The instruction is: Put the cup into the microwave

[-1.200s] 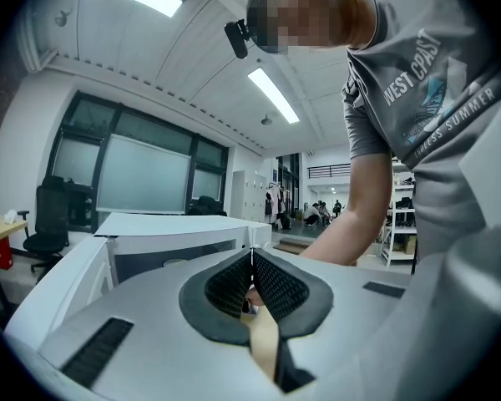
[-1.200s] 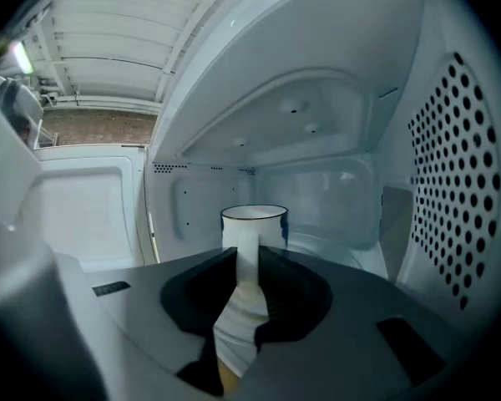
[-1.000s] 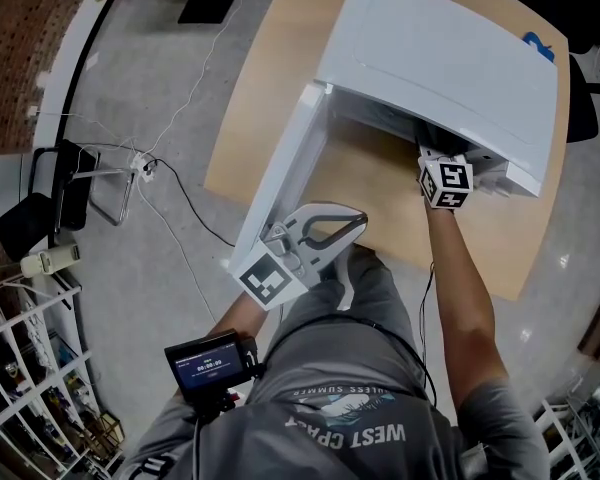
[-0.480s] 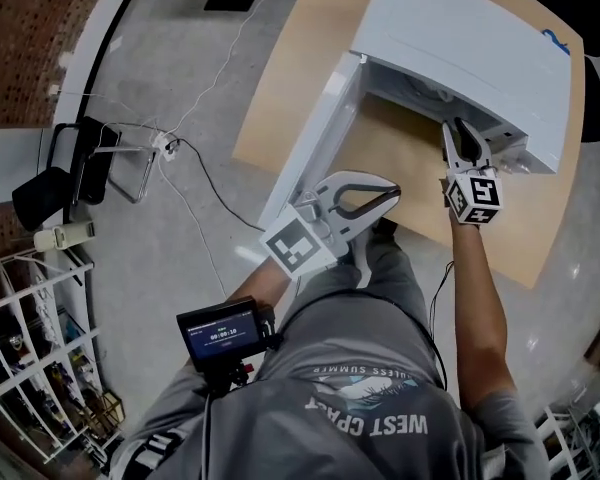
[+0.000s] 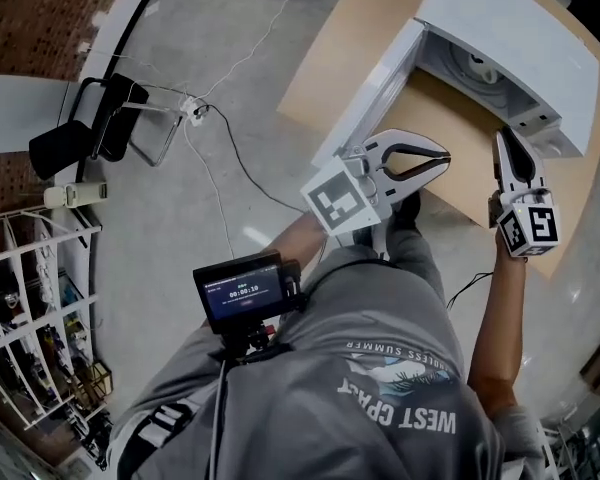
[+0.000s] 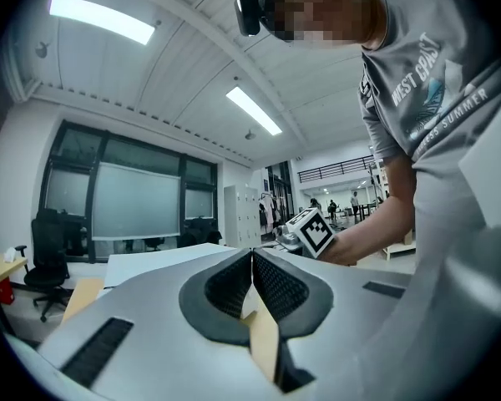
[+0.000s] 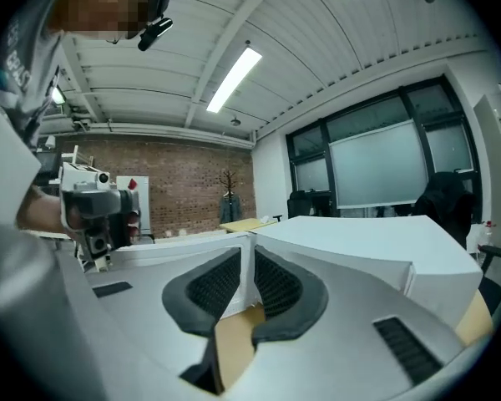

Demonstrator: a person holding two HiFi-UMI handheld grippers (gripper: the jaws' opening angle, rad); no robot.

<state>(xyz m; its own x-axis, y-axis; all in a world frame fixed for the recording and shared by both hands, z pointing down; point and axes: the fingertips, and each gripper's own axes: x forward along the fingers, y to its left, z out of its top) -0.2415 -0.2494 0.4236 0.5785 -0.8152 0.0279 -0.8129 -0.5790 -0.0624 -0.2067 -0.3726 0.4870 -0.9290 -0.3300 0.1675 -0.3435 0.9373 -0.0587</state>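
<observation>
Whereas a second earlier the right gripper [image 5: 503,138] reached into the mouth of the microwave [image 5: 510,18], with its marker cube at the opening, it is now drawn clear and held over the near part of the table [image 5: 350,38], in front of the oven. Its jaws have just been closing. The right gripper view shows them almost together, with only a thin slit between the pads and nothing in it.

The left gripper [image 5: 442,158] sits higher in the head view than before but keeps its station just beside the free end of the door [image 5: 375,98]. Its jaws are fully together and it holds nothing. The door stands swung wide open, as it did in both earlier frames. The head view itself has shifted, so the oven now lies in the upper right corner.

Container: the oven cavity is open to the front. A pale round object [image 5: 474,65], taken to be the cup, sits inside it just behind the opening, well apart from both grippers.

Orientation: the object shows a roughly circular outline from above. It is too small and too shadowed to tell whether its long axis is upright, or which way any handle points.
</observation>
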